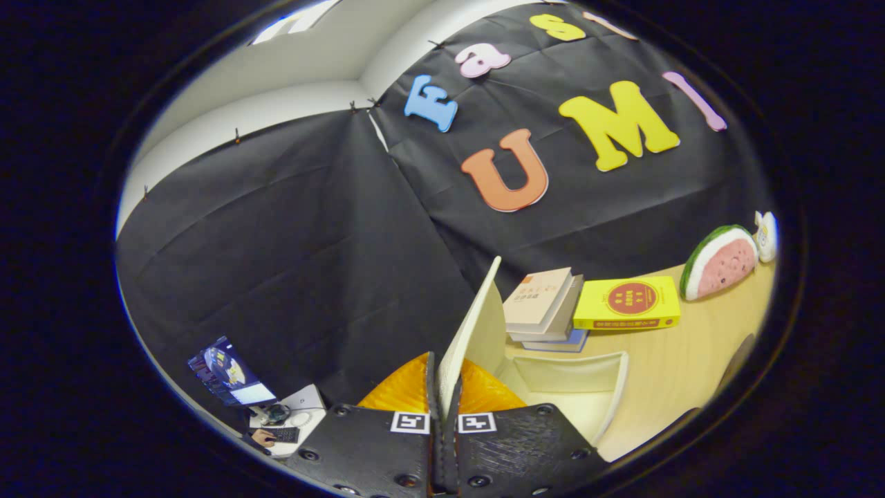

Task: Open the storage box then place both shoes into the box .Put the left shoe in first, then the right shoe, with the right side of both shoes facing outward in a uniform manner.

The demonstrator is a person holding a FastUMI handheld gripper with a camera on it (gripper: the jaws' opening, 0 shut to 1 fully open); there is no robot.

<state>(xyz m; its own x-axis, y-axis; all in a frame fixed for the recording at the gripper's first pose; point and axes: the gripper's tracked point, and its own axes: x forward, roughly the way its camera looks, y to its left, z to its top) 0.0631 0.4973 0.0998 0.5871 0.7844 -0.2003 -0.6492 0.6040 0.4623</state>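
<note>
low in the middle of the frame, the gripper [442, 394] has its two fingers pinched together on the thin edge of the storage box lid [477, 325], both pressing its sides, and the lid stands raised and tilted, running up toward the frame's centre. just right of the fingers sits the open storage box [608, 394], its pale inner walls showing on the wooden table [684, 366]. no shoe to point at from here, so the loading looks not yet begun.

now the worry: that grip is on a narrow rim. if the lid twists or the hand swings too quickly, i'd expect the edge to slide out of the pinch and the lid to drop back over the opening. pull too hard and the light box itself may drag across the table.

room to move? to the left of the lid there's open air down to a desk with a laptop [225, 377], well apart. on the right it's tighter: a stack of books [543, 304] sits close behind the box, a yellow book [626, 303] beside it, and a watermelon cushion [719, 261] in the right of the frame.
</note>
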